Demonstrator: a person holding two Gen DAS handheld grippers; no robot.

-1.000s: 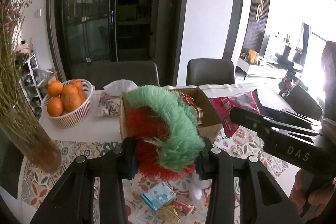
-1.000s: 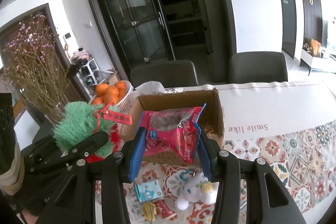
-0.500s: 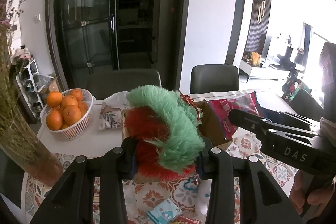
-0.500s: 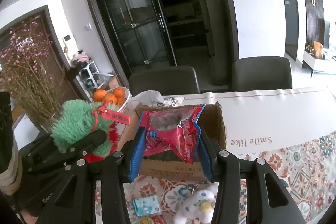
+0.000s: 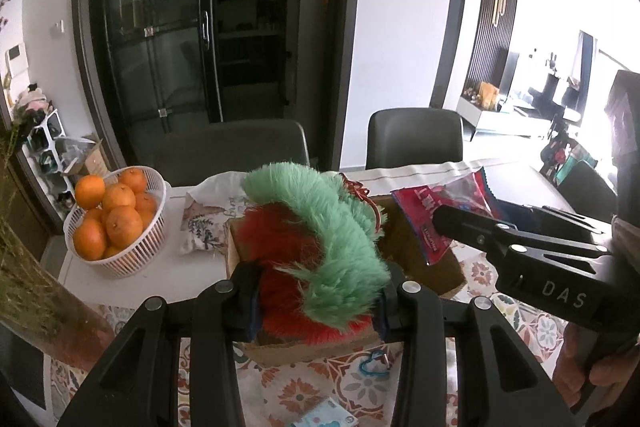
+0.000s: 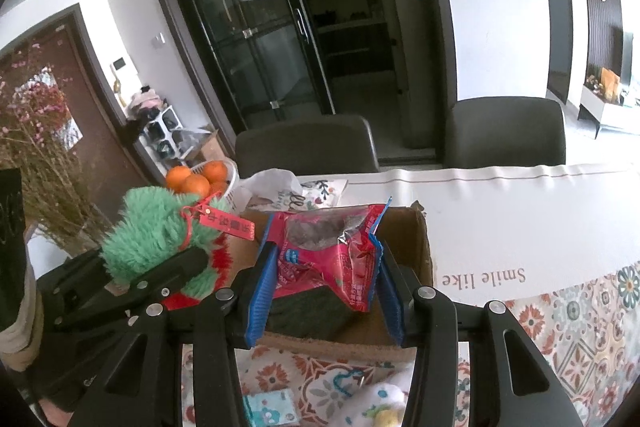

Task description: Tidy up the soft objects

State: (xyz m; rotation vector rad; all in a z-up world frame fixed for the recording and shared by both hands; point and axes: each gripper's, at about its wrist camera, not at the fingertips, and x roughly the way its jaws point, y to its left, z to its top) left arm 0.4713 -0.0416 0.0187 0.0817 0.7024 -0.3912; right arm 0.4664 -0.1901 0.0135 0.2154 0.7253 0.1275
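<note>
I am gripping the green and red plush toy (image 5: 320, 251) tight in my left gripper (image 5: 316, 303) and pinching the red snack bag (image 6: 328, 255) in my right gripper (image 6: 326, 303), both hanging over the cardboard box (image 6: 416, 243), with the orange basket (image 5: 116, 227) at ten o'clock.

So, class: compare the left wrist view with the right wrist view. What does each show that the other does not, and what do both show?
Only the left wrist view shows the full white basket around the oranges and the bright living room at far right. Only the right wrist view shows the red tag on the green and red plush, the "Smile like" lettering and the pink dried flowers. Both show the cardboard box, the pink snack bag, both grippers and two dark chairs.
</note>
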